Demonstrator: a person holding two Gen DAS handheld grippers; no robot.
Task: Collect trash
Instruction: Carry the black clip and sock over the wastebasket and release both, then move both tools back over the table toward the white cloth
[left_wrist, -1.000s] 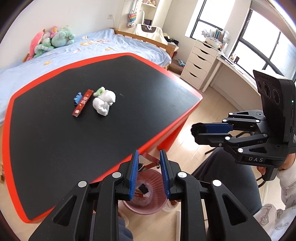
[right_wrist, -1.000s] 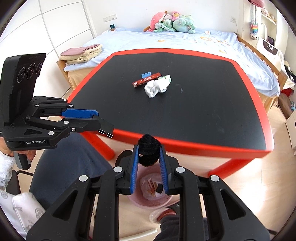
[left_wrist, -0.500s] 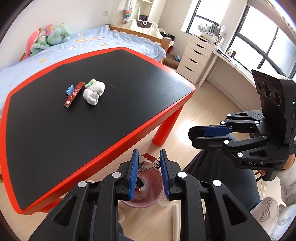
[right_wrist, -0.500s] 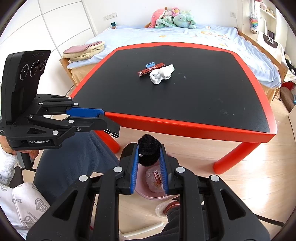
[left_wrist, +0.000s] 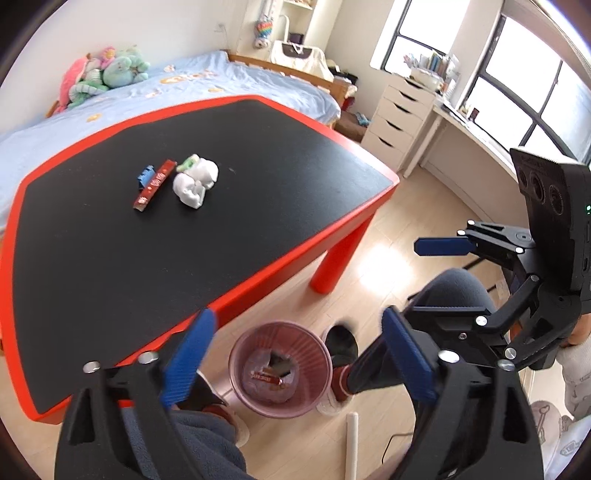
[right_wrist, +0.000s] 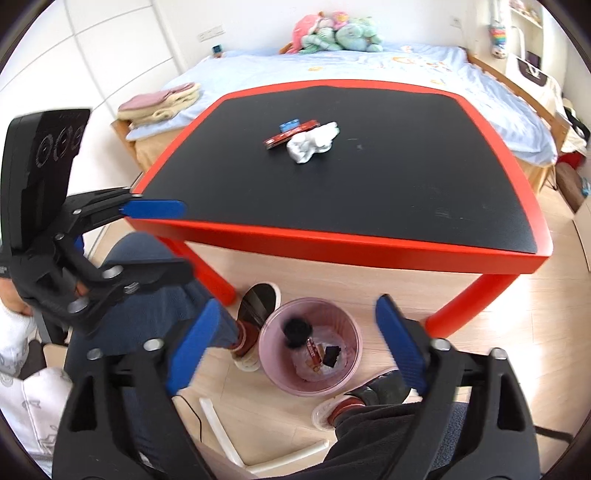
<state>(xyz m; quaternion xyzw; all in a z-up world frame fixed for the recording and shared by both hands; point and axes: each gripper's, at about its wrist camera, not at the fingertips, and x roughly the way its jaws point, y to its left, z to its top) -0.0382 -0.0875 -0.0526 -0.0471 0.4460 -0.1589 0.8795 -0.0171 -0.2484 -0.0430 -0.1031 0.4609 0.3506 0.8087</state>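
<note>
- Both the left hand-held gripper (left_wrist: 295, 350) and the right hand-held gripper (right_wrist: 295, 339) hang spread wide and empty over the pink bin (right_wrist: 309, 384) on the floor.
- The remaining trash lies mid-bench (left_wrist: 92, 258): a crumpled white tissue (left_wrist: 195, 181), a red wrapper (left_wrist: 154, 185) and a blue scrap (left_wrist: 144, 176).
- The tissue looks soft and light, so pinch its bulk.
- The wrapper looks flat and slippery, so take it across its narrow width.

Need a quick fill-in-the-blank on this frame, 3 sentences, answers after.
1. Both the left gripper and the right gripper are ____.
2. The black pom-pom lies in the pink ____.
3. The white crumpled tissue lies on the ____.

Answers: open; bin; table
</note>
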